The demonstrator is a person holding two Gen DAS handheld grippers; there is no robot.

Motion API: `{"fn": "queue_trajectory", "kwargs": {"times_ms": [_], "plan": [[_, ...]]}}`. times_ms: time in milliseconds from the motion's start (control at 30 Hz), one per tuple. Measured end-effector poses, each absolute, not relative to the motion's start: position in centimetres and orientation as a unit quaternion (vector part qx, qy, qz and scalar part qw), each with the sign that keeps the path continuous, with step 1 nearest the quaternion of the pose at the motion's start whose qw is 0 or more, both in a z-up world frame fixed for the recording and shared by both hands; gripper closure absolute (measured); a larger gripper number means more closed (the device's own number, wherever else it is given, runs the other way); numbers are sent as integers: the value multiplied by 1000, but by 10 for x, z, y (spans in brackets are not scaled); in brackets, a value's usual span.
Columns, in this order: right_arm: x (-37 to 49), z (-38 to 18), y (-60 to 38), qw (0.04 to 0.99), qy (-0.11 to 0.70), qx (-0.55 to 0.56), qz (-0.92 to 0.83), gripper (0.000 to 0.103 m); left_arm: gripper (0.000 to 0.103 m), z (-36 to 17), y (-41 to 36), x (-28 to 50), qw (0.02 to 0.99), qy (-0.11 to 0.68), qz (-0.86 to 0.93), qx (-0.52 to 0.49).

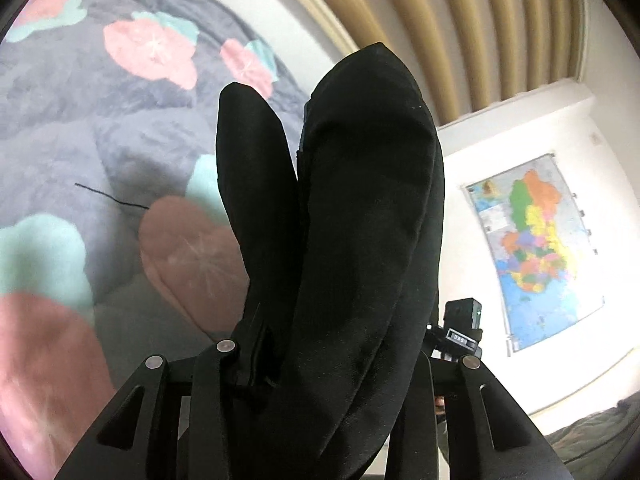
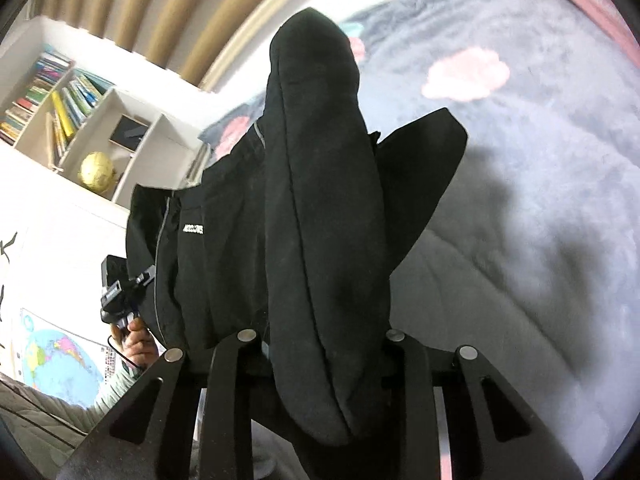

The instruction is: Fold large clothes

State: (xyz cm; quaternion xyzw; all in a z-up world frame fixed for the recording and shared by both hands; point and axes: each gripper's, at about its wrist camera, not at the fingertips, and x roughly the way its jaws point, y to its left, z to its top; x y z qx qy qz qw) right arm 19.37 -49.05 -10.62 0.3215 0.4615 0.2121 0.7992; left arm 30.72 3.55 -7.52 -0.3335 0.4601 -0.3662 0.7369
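Observation:
A large black garment (image 1: 360,208) hangs draped over my left gripper (image 1: 304,208), lifted above the bed. The cloth hides the fingertips; the jaws stand close together on it. In the right wrist view the same black garment (image 2: 320,220), with a small white logo (image 2: 193,230), is bunched over my right gripper (image 2: 320,340), which is shut on a fold of it. The other gripper (image 2: 120,284), in the person's hand, shows at the left of that view, by the garment's far edge.
A grey quilt with pink and teal flowers (image 1: 100,120) covers the bed below (image 2: 540,220). Beige curtains (image 1: 460,20), a wall map (image 1: 532,248), and a white bookshelf with a gold globe (image 2: 96,168) stand beyond.

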Motion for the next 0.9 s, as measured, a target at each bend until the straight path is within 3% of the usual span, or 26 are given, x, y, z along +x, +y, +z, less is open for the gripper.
{"fn": "queue_trajectory", "kwargs": {"times_ms": [367, 600, 733, 900], "plan": [[136, -109, -451, 788, 512, 284, 190, 72, 66, -79, 77, 223, 729, 477, -363, -331], [123, -193, -439, 760, 560, 277, 179, 72, 65, -156, 105, 194, 707, 519, -322, -355], [118, -219, -449, 777, 539, 280, 167, 72, 63, -205, 144, 181, 701, 497, -302, -412], [109, -250, -457, 798, 516, 276, 145, 67, 52, -262, 166, 183, 701, 502, -263, -433]]}}
